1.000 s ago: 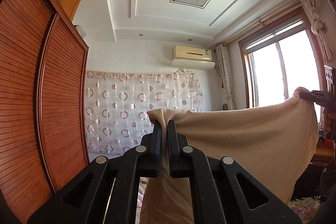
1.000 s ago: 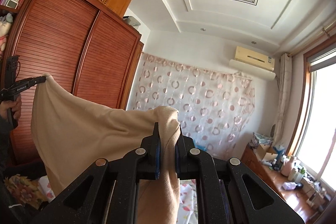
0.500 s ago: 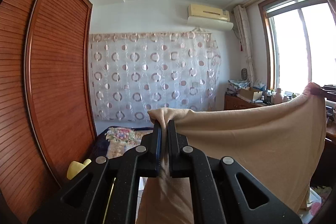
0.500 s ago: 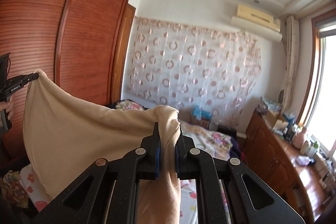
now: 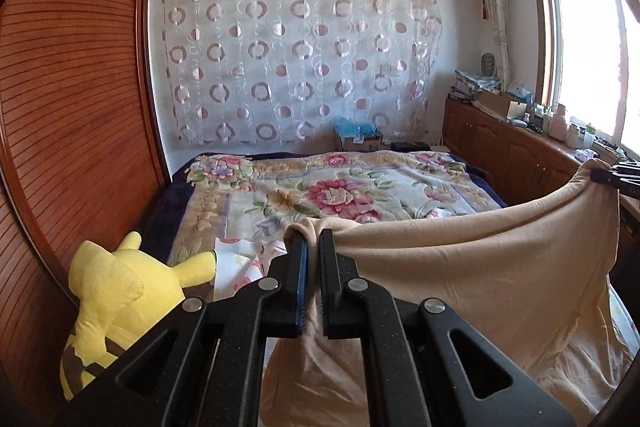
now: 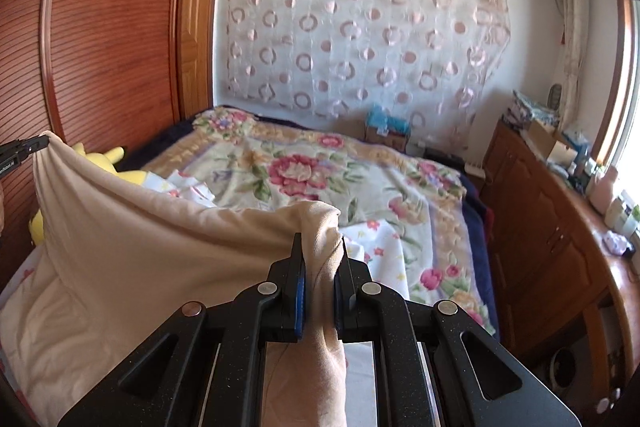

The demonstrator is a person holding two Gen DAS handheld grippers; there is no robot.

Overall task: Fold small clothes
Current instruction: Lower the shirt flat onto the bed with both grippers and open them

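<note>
A beige garment (image 5: 480,267) hangs spread between my two grippers over the bed. My left gripper (image 5: 313,241) is shut on one top corner of it. My right gripper (image 6: 320,247) is shut on the other top corner, with the cloth (image 6: 140,259) bunched between the pads. In the left wrist view the right gripper (image 5: 616,177) shows at the far right edge holding the cloth. In the right wrist view the left gripper (image 6: 24,149) shows at the far left edge. The lower part of the garment sags toward the bed.
A bed with a floral blanket (image 5: 340,187) lies ahead. A yellow plush toy (image 5: 120,291) sits at the bed's left by the wooden wardrobe (image 5: 72,107). A wooden cabinet (image 6: 560,227) with clutter runs along the right under the window. White printed clothes (image 6: 380,247) lie on the blanket.
Both grippers have tilted and come down from facing the ceiling to facing the bed, carrying the spread beige garment lower. Both stay shut on its corners.
</note>
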